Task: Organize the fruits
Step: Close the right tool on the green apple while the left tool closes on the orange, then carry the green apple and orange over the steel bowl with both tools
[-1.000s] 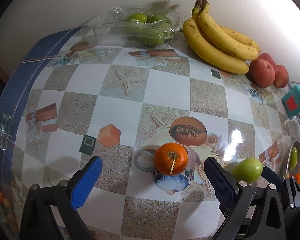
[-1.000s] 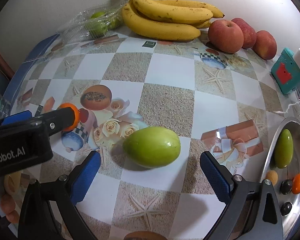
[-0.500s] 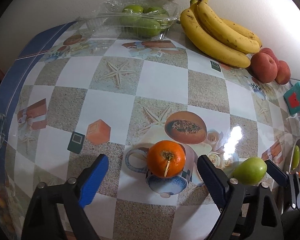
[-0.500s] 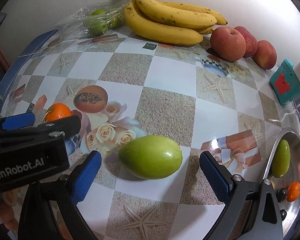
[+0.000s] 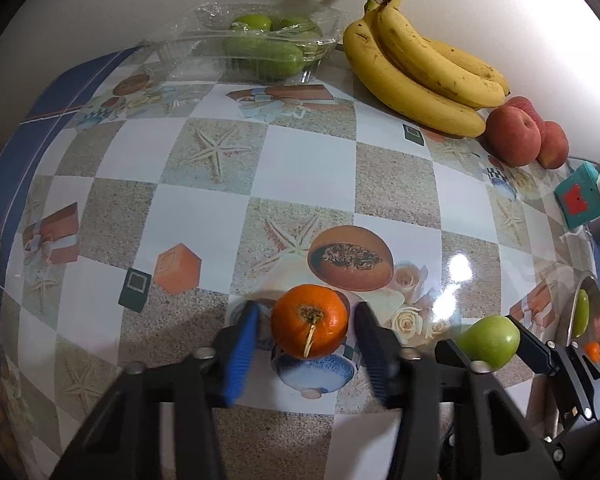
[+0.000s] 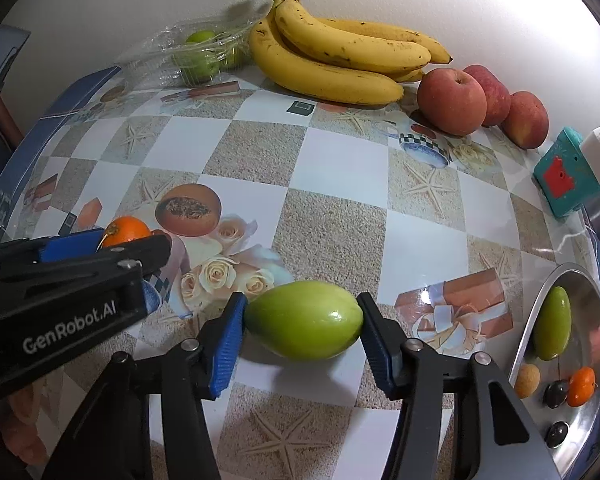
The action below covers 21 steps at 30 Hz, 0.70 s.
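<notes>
The left gripper [image 5: 306, 344] is closing its blue fingers [image 5: 240, 354] around the small orange [image 5: 309, 326] sitting near the middle of the tabletop [image 5: 204, 216], and a thin gap is still showing on each side. The right gripper [image 6: 302, 340] is closing on the green fruit [image 6: 303, 320] lying just to the right of it, with both fingers [image 6: 226, 344] looking like they are touching its two ends. Both fruits are looking round, smooth and a bit slippery, light but easy to bruise, so holding each one gently across its fat middle is seeming safest
</notes>
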{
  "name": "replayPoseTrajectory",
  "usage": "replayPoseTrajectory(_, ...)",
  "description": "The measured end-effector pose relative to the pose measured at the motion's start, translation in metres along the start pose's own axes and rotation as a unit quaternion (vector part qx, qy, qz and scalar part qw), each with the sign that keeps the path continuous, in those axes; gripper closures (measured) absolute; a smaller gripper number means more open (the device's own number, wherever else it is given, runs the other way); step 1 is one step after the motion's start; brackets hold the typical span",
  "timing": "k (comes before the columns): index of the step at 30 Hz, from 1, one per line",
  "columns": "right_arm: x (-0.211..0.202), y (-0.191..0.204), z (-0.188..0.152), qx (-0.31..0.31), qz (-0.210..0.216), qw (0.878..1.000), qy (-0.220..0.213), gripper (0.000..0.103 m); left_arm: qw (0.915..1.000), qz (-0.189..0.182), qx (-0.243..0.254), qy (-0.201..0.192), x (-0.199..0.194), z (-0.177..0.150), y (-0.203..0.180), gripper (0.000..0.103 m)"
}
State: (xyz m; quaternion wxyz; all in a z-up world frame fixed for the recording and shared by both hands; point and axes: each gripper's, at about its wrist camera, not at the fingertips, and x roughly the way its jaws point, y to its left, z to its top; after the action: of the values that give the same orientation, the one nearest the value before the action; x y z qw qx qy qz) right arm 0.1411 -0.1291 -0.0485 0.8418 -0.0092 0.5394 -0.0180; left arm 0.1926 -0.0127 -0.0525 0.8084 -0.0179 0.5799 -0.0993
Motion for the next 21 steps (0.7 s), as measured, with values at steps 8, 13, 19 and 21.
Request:
replayPoseTrajectory(8, -0.001, -0.002, -0.002, 0.006, 0.004, 1.0, 0.0, 0.046, 1.0, -0.004, -0.003, -0.001, 0.002, 0.002, -0.001, 0.063)
replayPoseTrajectory(13, -0.002, -0.003, -0.002, 0.008, 0.006, 1.0, -0.001, 0.046, 1.0, -0.008, -0.003, -0.002, -0.002, 0.0, 0.002, 0.063)
replayPoseTrajectory(19, -0.003, -0.003, -0.003, 0.011, 0.007, 1.0, 0.0, 0.046, 0.9999, -0.003, -0.01, -0.005, -0.009, 0.0, 0.004, 0.064)
replayPoseTrajectory(21, -0.003, -0.004, -0.004, 0.014, 0.011, 1.0, 0.001, 0.046, 0.9999, -0.001, -0.011, -0.007, -0.011, 0.0, 0.004, 0.064)
